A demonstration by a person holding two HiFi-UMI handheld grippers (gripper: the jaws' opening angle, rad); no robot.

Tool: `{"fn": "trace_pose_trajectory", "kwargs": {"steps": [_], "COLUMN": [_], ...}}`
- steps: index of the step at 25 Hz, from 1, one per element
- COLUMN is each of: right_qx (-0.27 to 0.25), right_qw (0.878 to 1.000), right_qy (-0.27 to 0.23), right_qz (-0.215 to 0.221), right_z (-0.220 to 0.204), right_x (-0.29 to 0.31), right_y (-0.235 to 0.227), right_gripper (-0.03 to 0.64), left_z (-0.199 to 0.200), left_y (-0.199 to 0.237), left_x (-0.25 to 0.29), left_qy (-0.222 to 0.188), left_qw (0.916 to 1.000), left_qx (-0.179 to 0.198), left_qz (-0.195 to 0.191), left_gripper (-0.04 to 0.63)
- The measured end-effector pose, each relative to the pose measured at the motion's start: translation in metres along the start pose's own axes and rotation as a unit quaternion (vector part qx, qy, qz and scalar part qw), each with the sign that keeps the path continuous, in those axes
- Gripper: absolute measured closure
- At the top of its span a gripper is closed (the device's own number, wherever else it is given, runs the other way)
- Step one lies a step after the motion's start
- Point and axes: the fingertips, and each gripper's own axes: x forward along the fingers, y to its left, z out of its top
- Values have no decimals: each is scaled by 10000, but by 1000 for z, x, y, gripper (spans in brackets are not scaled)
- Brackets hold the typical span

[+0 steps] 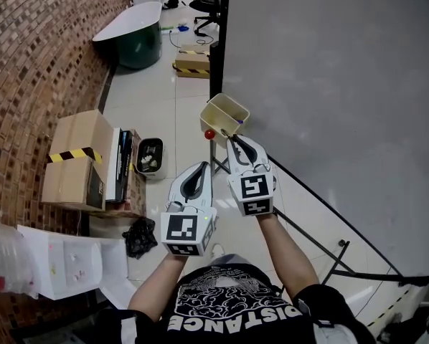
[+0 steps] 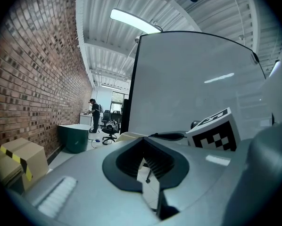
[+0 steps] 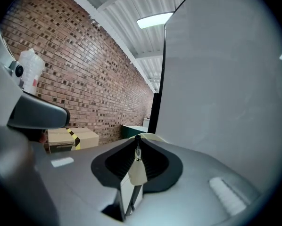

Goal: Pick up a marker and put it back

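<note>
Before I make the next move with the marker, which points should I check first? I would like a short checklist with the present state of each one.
1. Grip of the right hand-held gripper: jaws nearly together on a thin dark thing, apparently the marker: ok.
2. Left hand-held gripper free: jaws close together, nothing between them: ok.
3. Room in the beige tray on the whiteboard: top open, inside looks mostly bare: ok.
4. Right hand-held gripper lined up: its tips are close beside the tray's near corner: ok.
5. Round red thing by that corner out of the way: cannot tell.
</note>
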Motion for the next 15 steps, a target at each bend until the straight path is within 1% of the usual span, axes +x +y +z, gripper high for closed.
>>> {"fn": "trace_pose_trajectory", "kwargs": {"steps": [5, 15], "right_qx": [-70, 22], "right_qw": [9996, 9968], "right_qy": [-231, -773], "right_qz": [-117, -192], "right_z": [20, 65], "right_x": [-22, -75], "right_y": [2, 24], "right_gripper": [581, 581], "left_z": [6, 15], "left_y": [-5, -7], "left_x": [-8, -26], "left_qy": [-96, -234], "left_qw": [9999, 9997], "left_qx": [8, 28], "left_qz": [-75, -109], "left_gripper": [589, 589]}}
